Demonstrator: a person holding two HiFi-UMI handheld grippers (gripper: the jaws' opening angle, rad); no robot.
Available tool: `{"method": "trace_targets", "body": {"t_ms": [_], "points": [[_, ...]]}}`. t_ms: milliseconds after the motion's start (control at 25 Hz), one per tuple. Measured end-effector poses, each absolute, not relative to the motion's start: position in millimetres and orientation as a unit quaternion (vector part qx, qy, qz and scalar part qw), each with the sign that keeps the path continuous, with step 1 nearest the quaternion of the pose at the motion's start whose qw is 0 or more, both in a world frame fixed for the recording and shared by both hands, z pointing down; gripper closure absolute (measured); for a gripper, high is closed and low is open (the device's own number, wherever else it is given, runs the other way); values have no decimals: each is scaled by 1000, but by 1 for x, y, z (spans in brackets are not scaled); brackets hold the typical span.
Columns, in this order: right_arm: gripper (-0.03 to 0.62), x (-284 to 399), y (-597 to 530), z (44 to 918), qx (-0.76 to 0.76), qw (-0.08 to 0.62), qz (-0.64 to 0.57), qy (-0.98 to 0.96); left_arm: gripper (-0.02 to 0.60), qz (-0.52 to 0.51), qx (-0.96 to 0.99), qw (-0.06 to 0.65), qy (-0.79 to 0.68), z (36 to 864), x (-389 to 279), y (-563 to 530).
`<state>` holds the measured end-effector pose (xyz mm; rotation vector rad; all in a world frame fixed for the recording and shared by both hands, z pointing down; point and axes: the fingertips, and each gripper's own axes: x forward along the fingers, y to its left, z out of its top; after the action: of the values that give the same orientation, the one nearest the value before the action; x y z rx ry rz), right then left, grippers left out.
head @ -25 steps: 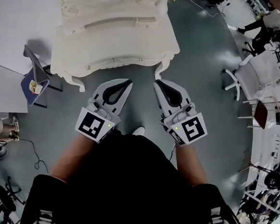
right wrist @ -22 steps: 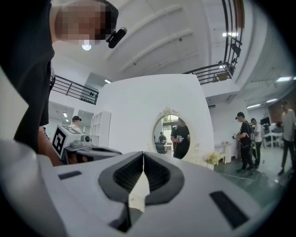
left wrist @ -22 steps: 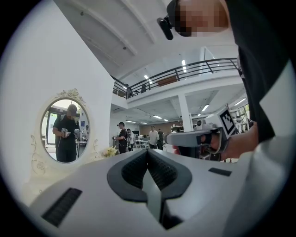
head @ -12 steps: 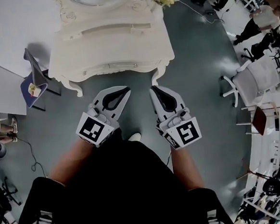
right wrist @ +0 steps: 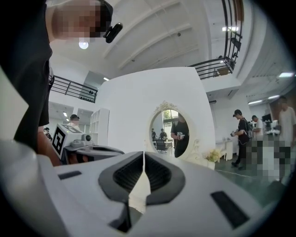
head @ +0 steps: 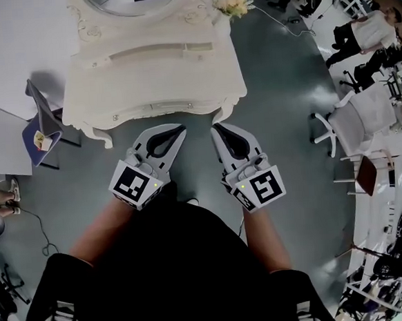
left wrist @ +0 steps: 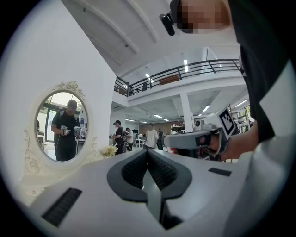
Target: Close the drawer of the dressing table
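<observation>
- Grey floor (head: pixel 282 136) fills the head view. White table (head: pixel 160 76) stands at the top. Its drawer (head: pixel 159 112) faces the left gripper (head: pixel 182 128) and right gripper (head: pixel 214 127), near but apart.
- Left gripper view: jaws pressed together, holding nothing. Mirror (left wrist: pixel 62 127) at left.
- Right gripper view: jaws together, empty. Mirror ahead.

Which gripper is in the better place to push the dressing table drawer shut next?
Left, probably. The left gripper, jaws shut and empty, points at the drawer front; the right gripper, also shut, points towards the table's leg instead.
</observation>
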<state>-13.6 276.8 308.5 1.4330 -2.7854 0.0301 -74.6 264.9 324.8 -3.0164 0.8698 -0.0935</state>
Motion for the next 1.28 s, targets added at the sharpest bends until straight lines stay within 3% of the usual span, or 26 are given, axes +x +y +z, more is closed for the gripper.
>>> {"method": "trace_targets", "body": {"t_ms": [1280], "points": [[591, -13, 45, 339, 496, 46, 64, -865, 588, -22, -975, -20, 221, 343, -70, 29]]}}
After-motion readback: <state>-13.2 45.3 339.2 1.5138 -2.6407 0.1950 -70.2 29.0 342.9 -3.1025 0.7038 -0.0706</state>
